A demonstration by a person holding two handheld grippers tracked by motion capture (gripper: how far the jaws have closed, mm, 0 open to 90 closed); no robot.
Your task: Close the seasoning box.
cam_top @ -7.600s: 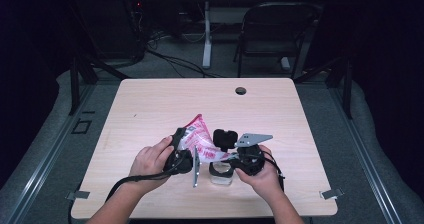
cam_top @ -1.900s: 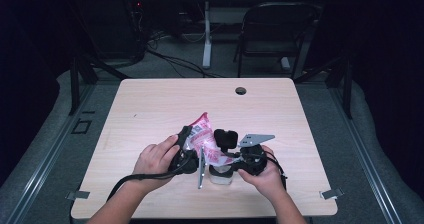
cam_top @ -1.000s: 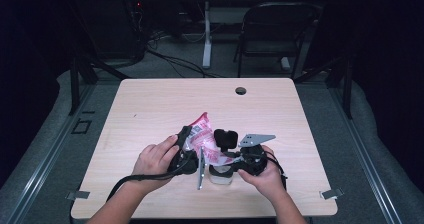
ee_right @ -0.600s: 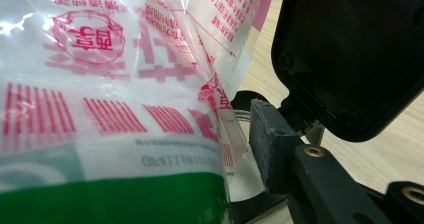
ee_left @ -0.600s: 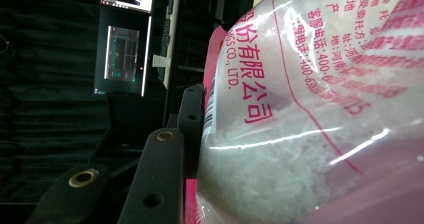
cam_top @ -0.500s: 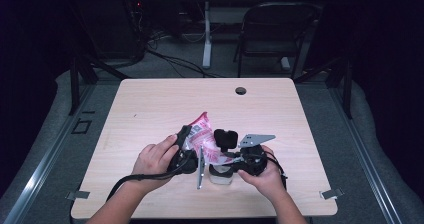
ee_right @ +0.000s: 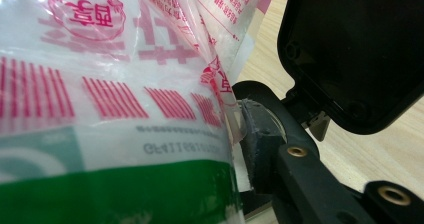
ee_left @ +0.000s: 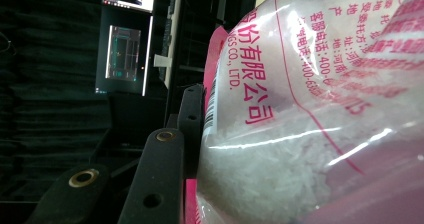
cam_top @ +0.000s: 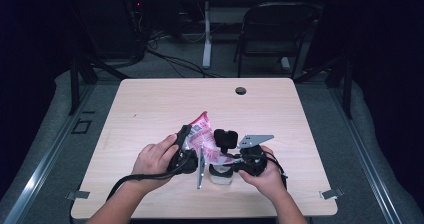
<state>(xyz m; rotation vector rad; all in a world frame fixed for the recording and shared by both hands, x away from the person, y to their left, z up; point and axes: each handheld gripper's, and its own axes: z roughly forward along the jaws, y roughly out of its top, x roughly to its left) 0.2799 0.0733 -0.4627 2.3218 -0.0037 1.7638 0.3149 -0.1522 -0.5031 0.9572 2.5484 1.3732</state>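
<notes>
Low in the frame's centre, a bag point(cam_top: 202, 139) of white grains is pinched by the left gripper point(cam_top: 186, 146) above a cup point(cam_top: 220, 174); the right gripper's point(cam_top: 231, 156) jaws have just been closing on it. Pouring seems next, calling for tilt

Both hands low, grippers facing inward

Left gripper point(cam_top: 192, 146) clamped firm; right gripper point(cam_top: 227, 156), its fingers point(ee_right: 260, 149) just closing further, pinches from the opposite side.
</notes>
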